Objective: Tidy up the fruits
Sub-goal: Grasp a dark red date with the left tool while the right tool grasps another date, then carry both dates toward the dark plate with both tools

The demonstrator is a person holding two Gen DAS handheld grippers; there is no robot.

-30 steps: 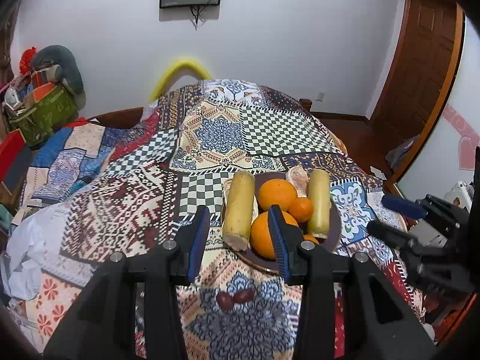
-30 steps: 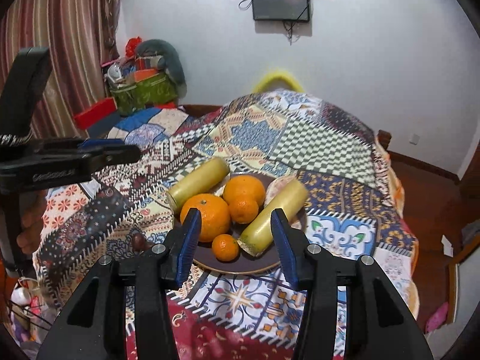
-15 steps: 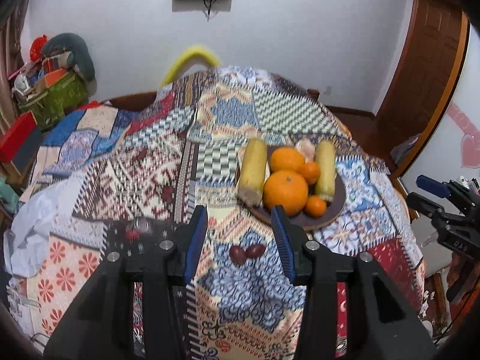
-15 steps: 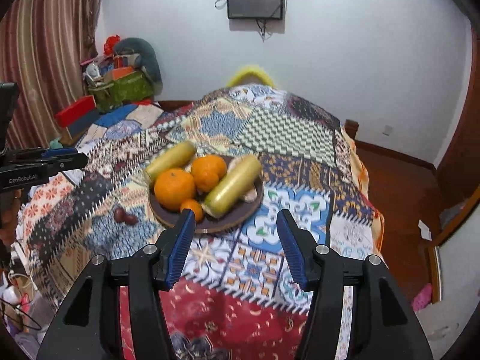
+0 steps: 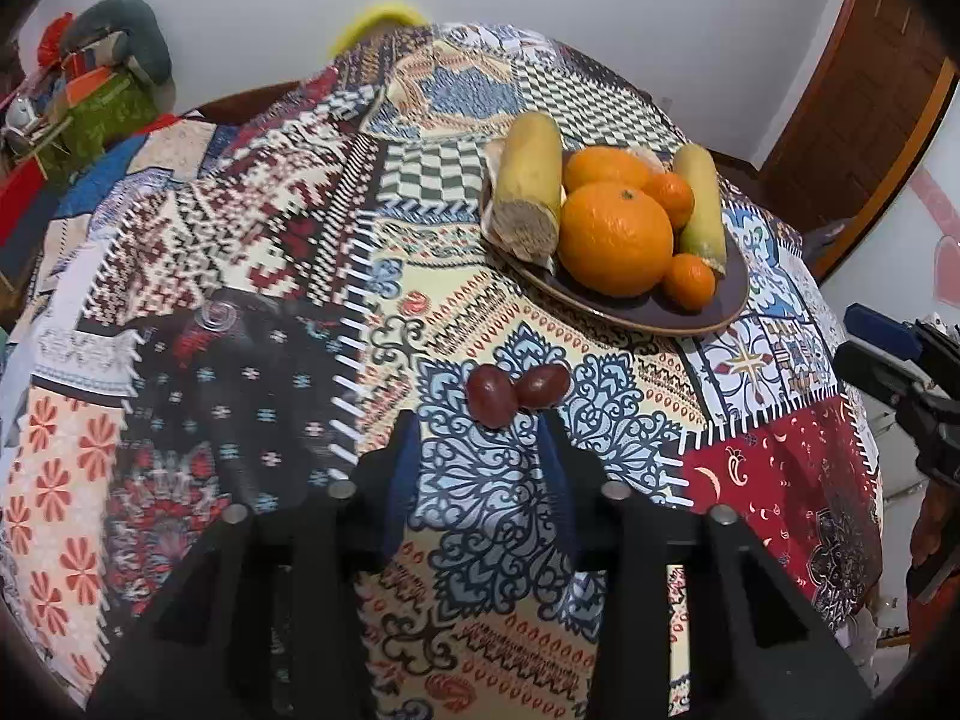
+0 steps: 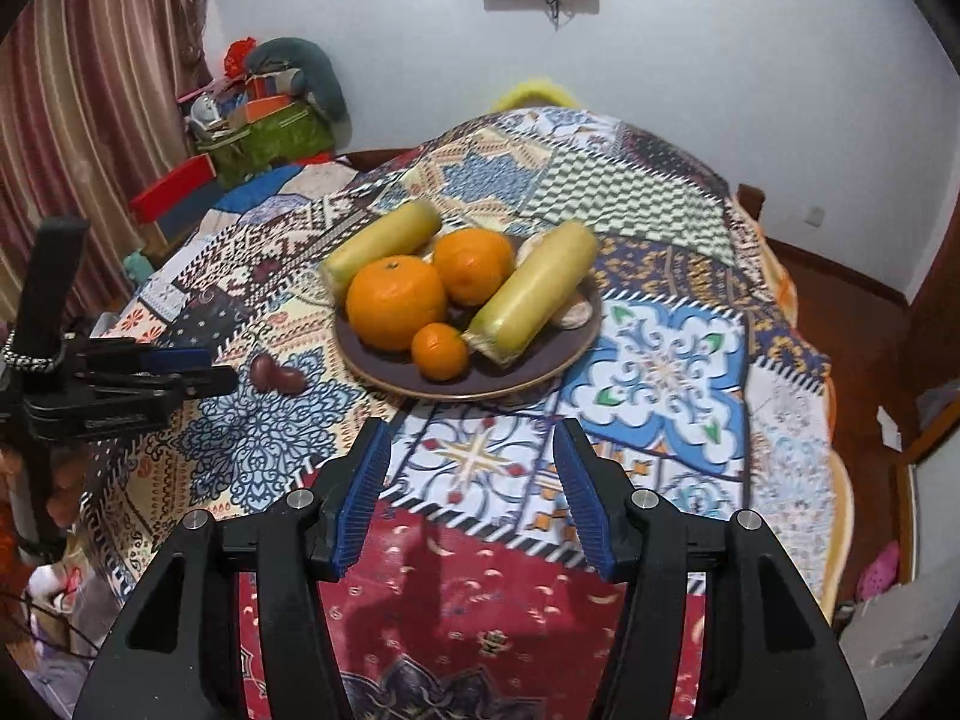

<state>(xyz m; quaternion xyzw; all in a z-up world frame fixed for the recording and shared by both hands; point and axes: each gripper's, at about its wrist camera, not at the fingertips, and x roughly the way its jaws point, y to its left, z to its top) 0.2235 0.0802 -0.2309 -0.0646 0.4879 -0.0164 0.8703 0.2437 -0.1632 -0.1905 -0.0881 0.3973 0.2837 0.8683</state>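
Note:
A dark brown plate (image 5: 729,300) (image 6: 540,372) on the patchwork cloth holds a large orange (image 5: 615,237) (image 6: 396,303), smaller oranges (image 5: 689,281) (image 6: 439,351) and two yellow-green corn cobs (image 5: 528,186) (image 6: 531,294). Two dark red dates (image 5: 516,390) (image 6: 276,375) lie touching on the cloth in front of the plate. My left gripper (image 5: 483,438) is open and empty, its tips just short of the dates. My right gripper (image 6: 471,450) is open and empty, held back from the plate's near rim.
The patchwork cloth (image 5: 240,300) covers a round table and drops off at its edges. Boxes and bags (image 6: 264,126) are piled at the far left by a striped curtain. A wooden door (image 5: 852,120) stands at the right. The right gripper shows in the left wrist view (image 5: 900,360).
My left gripper has dropped lower and come close to the dates, which now sit just ahead of its tips. My right gripper has moved slightly nearer the plate. Both stay open.

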